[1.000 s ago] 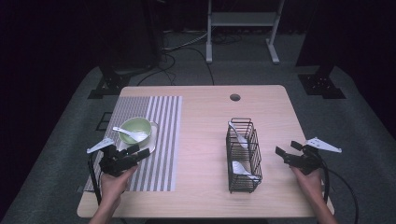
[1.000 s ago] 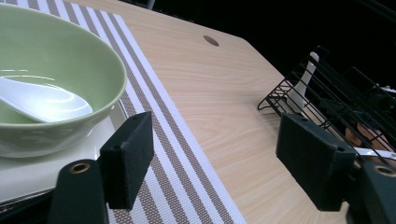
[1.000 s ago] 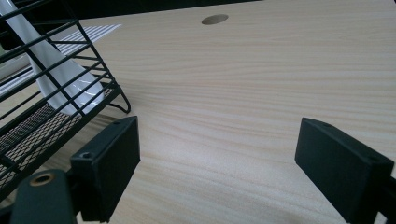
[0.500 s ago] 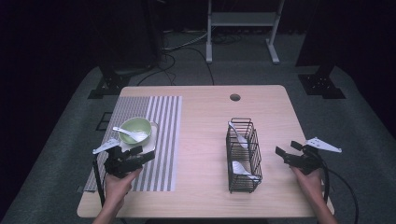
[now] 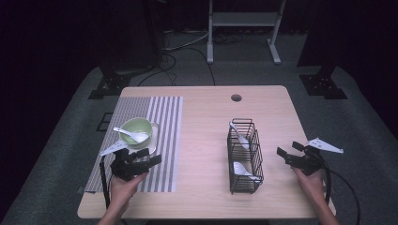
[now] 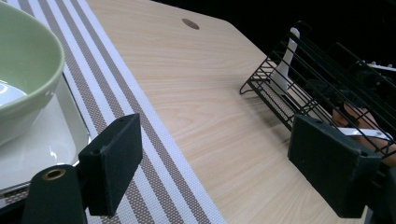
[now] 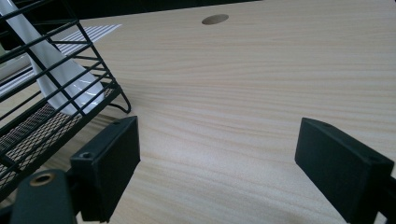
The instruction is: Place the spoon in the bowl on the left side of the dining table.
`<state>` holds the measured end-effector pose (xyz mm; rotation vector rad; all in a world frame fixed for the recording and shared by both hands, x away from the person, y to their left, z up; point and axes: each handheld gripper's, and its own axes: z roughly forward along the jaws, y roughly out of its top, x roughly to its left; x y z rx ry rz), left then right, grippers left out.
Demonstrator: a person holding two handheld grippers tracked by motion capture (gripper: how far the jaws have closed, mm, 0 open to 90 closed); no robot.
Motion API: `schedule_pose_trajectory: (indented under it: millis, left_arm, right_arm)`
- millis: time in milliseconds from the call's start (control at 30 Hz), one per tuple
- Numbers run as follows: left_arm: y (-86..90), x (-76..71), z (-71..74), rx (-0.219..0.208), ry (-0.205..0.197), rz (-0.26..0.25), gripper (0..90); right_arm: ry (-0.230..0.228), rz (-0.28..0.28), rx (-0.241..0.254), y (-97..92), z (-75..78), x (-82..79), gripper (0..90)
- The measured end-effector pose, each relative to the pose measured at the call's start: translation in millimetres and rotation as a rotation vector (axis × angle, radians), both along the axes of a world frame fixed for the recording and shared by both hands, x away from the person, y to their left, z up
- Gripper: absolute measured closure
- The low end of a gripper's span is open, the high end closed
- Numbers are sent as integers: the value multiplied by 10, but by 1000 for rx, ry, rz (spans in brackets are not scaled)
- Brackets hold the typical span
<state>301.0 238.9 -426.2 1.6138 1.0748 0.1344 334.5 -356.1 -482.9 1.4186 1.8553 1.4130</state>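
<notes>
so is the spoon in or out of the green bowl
In. The white spoon lies inside the green bowl, its handle sticking out over the rim, on the striped mat.

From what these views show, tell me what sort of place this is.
Probably a recording studio or lab set up as a dining spot: a lone wooden table on grey carpet, dark surroundings with cables and equipment stands, and a staged striped placemat and wire basket.

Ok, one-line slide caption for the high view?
Green bowl holding a white spoon on a striped mat; both open hand-held grippers, left and right, flank a wire basket.
</notes>
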Motion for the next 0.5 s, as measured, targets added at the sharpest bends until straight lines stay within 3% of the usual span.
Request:
schedule_pose_trajectory:
  millis: [500]
  left_arm:
    - [-139,-57,9,18,-10,-39,169]
  right_arm:
    - [-1,0,4,-2,0,-2,129]
